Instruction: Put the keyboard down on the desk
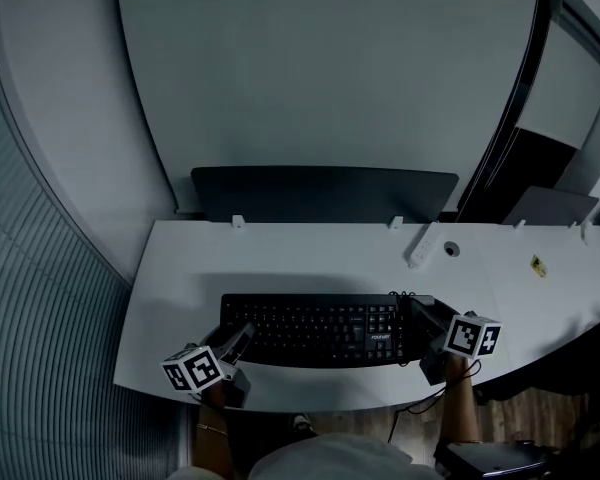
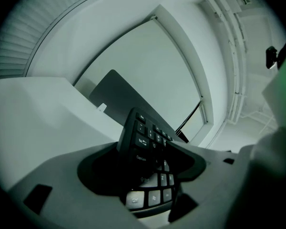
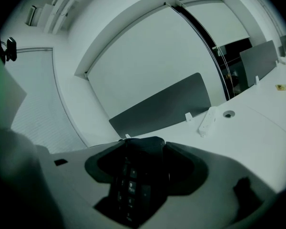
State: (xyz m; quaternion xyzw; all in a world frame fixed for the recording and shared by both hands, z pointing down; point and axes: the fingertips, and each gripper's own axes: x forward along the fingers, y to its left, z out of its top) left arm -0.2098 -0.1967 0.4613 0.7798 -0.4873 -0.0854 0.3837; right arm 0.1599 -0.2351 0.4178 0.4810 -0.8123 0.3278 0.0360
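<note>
Keyboard point(image 1: 315, 330) hangs over the near part of the desk point(image 1: 310, 253), long axis left to right, parallel to the front edge. Left gripper point(image 1: 242, 338) clamps its left end, right gripper point(image 1: 427, 320) its right end. Judgement: lower both evenly.

Across the near half of the desk point(image 1: 310, 253), a keyboard point(image 1: 315, 328); unclear whether resting on the top or just above it. Left end clamped in the left gripper point(image 1: 237, 338), right end in the right gripper point(image 1: 427, 326). Along the desk's far edge, upright, a partition panel point(image 1: 323, 193). Behind the keyboard's right end, near that edge, a power strip point(image 1: 423, 245), with a cable hole point(image 1: 451, 250) just right of it. Farther right, a second panel point(image 1: 550, 206).
</note>
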